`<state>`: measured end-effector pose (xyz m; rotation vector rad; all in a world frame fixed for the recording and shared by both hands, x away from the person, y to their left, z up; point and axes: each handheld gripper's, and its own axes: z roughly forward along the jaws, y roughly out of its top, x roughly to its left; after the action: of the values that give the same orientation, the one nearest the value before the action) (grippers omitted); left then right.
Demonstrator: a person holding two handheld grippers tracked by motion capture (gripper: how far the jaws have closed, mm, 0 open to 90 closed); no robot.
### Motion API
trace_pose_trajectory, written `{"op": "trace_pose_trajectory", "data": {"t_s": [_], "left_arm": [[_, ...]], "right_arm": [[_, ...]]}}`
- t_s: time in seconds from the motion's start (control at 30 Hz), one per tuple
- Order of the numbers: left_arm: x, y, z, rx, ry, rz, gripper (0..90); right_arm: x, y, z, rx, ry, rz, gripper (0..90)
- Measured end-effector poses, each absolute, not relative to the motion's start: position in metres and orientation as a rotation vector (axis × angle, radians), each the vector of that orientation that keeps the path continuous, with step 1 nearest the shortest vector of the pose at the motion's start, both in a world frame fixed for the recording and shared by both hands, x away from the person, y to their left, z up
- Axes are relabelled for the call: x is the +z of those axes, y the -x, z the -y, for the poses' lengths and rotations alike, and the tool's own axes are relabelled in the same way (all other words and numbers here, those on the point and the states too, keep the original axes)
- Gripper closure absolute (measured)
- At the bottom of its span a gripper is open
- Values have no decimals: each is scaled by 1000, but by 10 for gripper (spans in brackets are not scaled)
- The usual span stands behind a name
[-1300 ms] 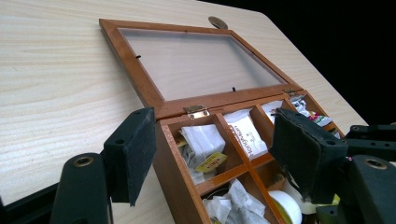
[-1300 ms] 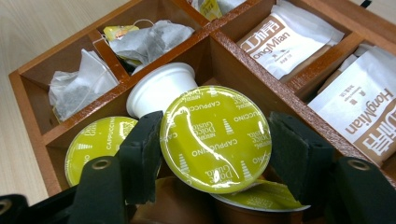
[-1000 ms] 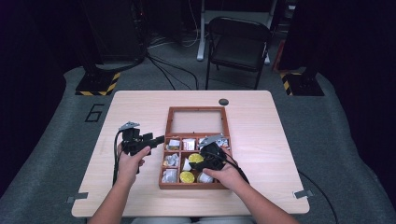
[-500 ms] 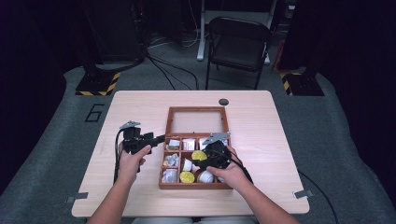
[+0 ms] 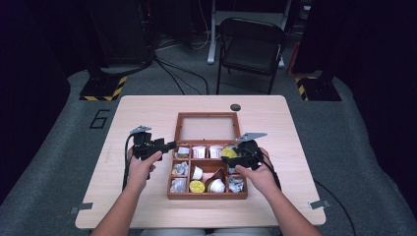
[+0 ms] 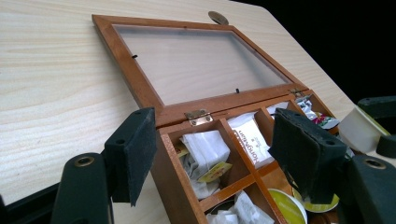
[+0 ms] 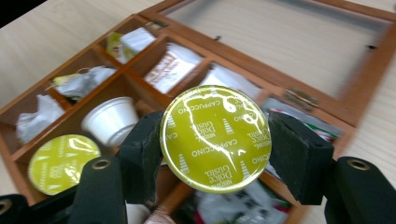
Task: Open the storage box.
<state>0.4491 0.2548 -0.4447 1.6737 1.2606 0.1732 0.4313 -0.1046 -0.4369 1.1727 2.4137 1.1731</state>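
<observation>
A wooden compartment box [image 5: 206,195] lies mid-table, its glass lid [image 5: 206,128] folded flat behind it. Tea bags and capsules fill the compartments. My right gripper [image 5: 235,158] is shut on a capsule with a yellow-green foil top [image 7: 215,137], held just above the box's back right compartments [image 5: 228,152]. My left gripper [image 5: 169,144] stands open at the box's left back corner [image 6: 173,158], its pads [image 6: 135,154] on either side of that corner, touching nothing. A second yellow-green capsule [image 7: 58,163] and a white capsule [image 7: 112,123] rest in the box.
A small black disc [image 5: 235,107] lies on the table behind the lid. A black folding chair [image 5: 251,44] stands beyond the table's far edge. Bare tabletop [image 5: 142,113] stretches left and right of the box.
My right gripper has carried the yellow-green capsule up from the box's middle toward its back right. The left gripper has hardly moved.
</observation>
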Motion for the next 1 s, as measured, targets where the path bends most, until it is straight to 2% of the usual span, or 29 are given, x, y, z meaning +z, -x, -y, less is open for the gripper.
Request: {"op": "trace_pose_trajectory", "data": {"t_s": [0.57, 1.0], "left_arm": [[-445, -453, -251, 164, -1678, -1258, 313], [-445, -454, -253, 167, -1673, -1264, 313]], "right_arm": [[-448, -453, 179, 1081, -1408, -2201, 375], [-470, -464, 208, 924, -1502, -2112, 375]]}}
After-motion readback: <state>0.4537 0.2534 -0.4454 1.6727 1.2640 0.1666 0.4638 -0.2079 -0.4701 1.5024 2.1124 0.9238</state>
